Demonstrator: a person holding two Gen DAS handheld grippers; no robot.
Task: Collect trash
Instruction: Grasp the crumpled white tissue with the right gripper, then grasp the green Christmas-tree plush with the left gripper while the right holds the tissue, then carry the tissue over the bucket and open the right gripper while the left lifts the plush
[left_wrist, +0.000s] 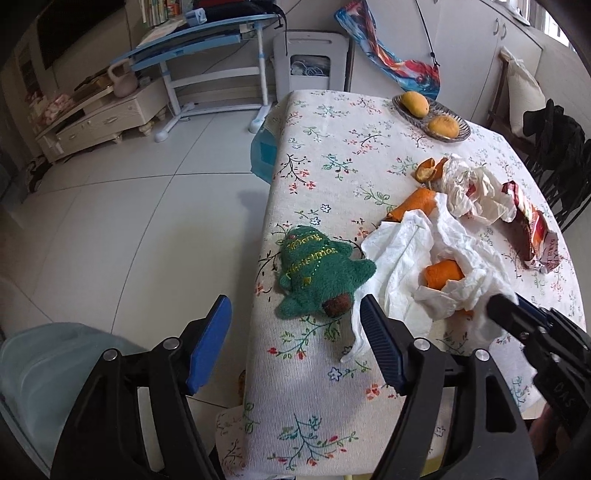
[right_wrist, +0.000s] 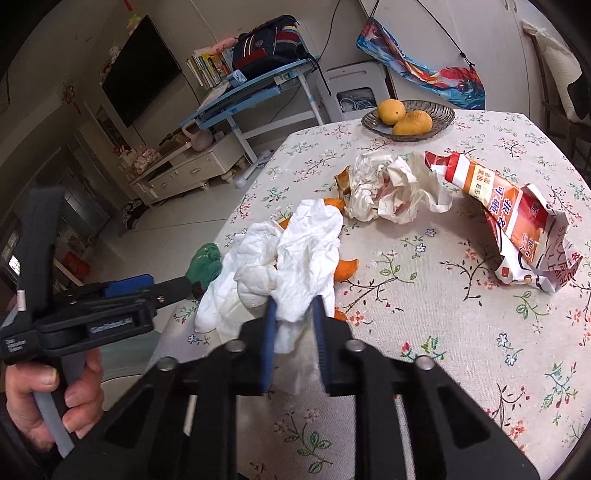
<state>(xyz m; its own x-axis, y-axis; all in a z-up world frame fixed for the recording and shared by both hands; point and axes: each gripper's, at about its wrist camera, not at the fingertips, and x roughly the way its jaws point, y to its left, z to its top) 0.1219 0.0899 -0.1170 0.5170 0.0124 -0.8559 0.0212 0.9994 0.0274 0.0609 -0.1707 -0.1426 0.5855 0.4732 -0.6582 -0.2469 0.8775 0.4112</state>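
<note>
the right gripper (right_wrist: 293, 314) pinches only the near edge of the tissue (right_wrist: 295, 251) on the table (right_wrist: 424, 314), so lifting may tear it or spill the peel (right_wrist: 347, 267); the left gripper (left_wrist: 295, 343) gapes empty.

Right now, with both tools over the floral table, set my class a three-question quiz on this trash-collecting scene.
1. True or false: the right tool is shut on the white tissue.
2. Which lies nearest the glass fruit bowl?
A. the green plush tree
B. the crumpled cream wrapper
C. the left tool
3. Fill in: the left tool's fingers stand ____, holding nothing.

Key: 1 true; 2 B; 3 open. The tissue is pinched between the right tool's blue pads; the red snack packet and the orange peel lie untouched on the table.
</note>
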